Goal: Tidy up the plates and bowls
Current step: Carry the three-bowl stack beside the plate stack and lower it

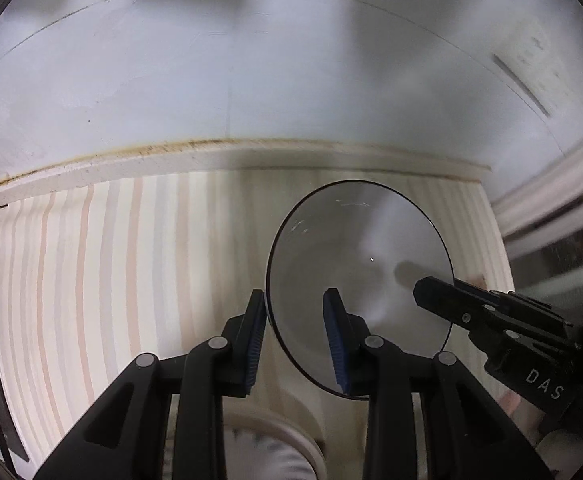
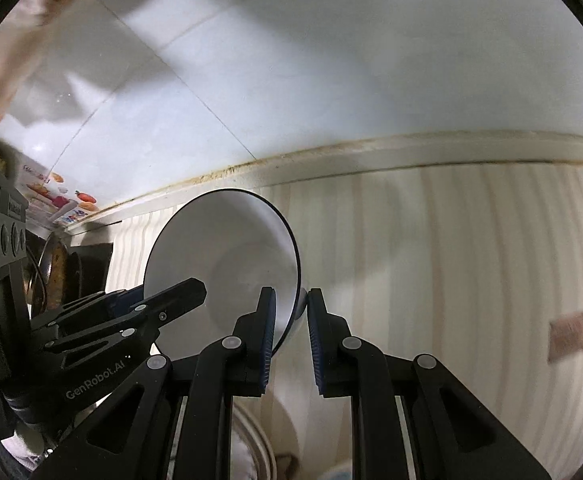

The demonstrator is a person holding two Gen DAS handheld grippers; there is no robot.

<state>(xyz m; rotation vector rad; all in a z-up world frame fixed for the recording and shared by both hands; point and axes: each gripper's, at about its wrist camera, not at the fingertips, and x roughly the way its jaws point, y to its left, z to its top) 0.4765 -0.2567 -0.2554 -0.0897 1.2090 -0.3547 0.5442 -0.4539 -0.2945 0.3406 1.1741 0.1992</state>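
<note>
At the far left of the left wrist view, a dark object sits at the edge of the striped cloth that covers the counter, with a tiled wall rising behind a grimy seam. Moving right, the left gripper straddles the near-left rim of the white bowl, one blue pad outside the wall and one inside, narrowly parted around the rim; whether the pads press on it I cannot tell for certain, though it looks like a hold. The bowl is tipped up on edge, its mouth facing the cameras. Further right, the right gripper brackets the opposite rim the same way, jaws almost closed about the wall. So the bowl hangs between both grippers, equally near each. The next move likely turns on both moving together. Below lies another pale dish.
</note>
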